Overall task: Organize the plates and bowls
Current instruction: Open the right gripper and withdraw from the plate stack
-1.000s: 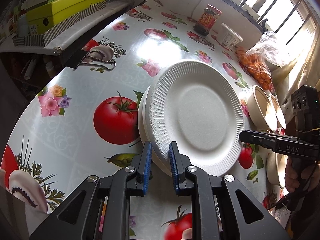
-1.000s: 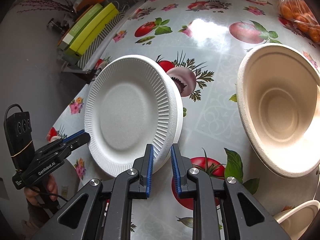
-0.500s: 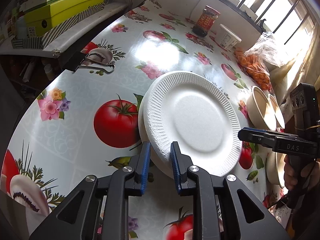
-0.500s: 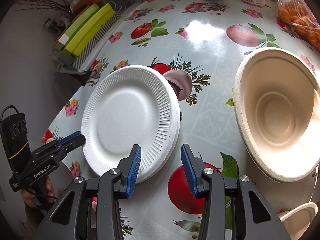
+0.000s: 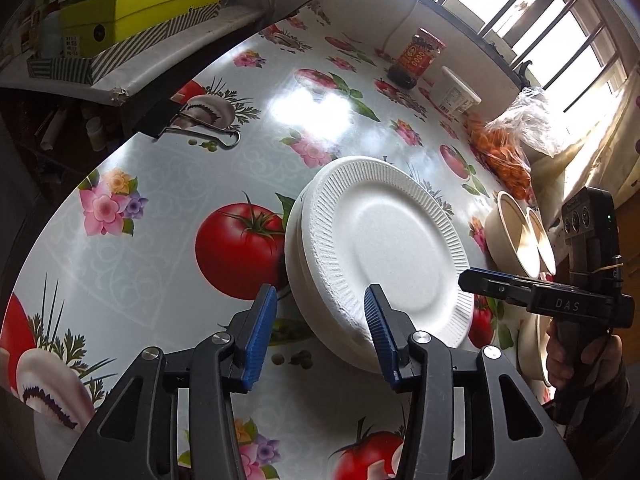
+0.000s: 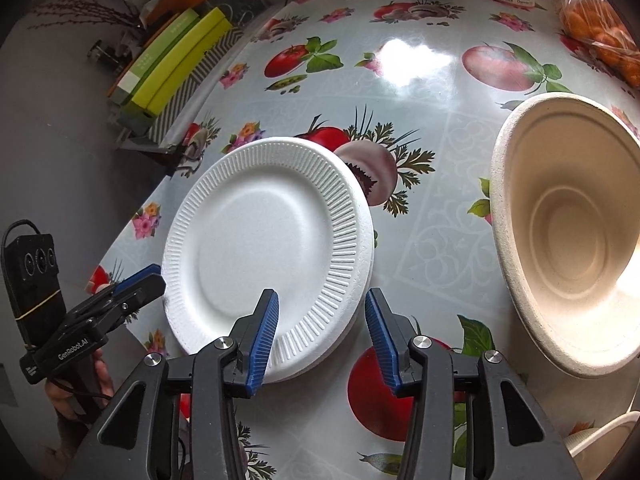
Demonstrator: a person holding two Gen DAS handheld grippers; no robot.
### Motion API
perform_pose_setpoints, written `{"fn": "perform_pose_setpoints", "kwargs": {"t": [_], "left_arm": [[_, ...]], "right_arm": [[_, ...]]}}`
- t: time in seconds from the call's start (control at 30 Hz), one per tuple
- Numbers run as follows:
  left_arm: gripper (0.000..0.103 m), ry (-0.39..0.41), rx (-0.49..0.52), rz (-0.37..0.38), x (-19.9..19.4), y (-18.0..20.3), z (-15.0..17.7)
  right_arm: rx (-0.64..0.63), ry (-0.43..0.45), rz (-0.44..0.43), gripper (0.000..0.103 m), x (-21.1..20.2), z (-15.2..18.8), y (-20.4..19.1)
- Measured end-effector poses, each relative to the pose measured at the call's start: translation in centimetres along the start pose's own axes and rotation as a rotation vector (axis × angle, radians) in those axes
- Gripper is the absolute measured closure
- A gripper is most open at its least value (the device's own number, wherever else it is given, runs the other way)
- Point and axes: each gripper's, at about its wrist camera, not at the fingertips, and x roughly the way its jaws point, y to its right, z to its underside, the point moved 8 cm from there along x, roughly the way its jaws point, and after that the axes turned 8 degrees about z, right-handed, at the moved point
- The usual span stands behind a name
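A stack of white foam plates point(image 5: 384, 256) lies on the patterned tablecloth; it also shows in the right wrist view point(image 6: 264, 240). My left gripper point(image 5: 320, 330) is open, its jaws on either side of the stack's near rim, gripping nothing. My right gripper point(image 6: 320, 328) is open at the opposite rim, holding nothing. It shows from the side in the left wrist view point(image 5: 504, 284). Beige bowls point(image 5: 520, 240) sit to the right of the plates; the nearest one point(image 6: 568, 232) looms large in the right wrist view.
A sauce jar point(image 5: 416, 58), a white tub point(image 5: 458, 94) and a bag of orange fruit point(image 5: 504, 152) stand at the table's far side. A binder clip point(image 5: 192, 130) grips the left table edge. Green boxes point(image 5: 132, 12) lie on a shelf beyond.
Both grippers were shut on the top plate's rim, holding it tilted. The plate has come down onto the stack, and both grippers have opened and let it go.
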Motion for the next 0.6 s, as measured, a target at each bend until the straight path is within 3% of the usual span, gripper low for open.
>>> {"fn": "perform_pose_setpoints", "kwargs": {"t": [0.43, 0.6], "left_arm": [[0.056, 0.048, -0.020, -0.019, -1.9, -1.5, -0.7], [0.056, 0.059, 0.015, -0.055, -2.6, -1.2, -0.8]], "right_arm": [[-0.020, -0.011, -0.033, 0.058, 0.8, -0.3, -2.3], [-0.037, -0.018, -0.049, 0.058, 1.1, -0.3, -3.2]]}}
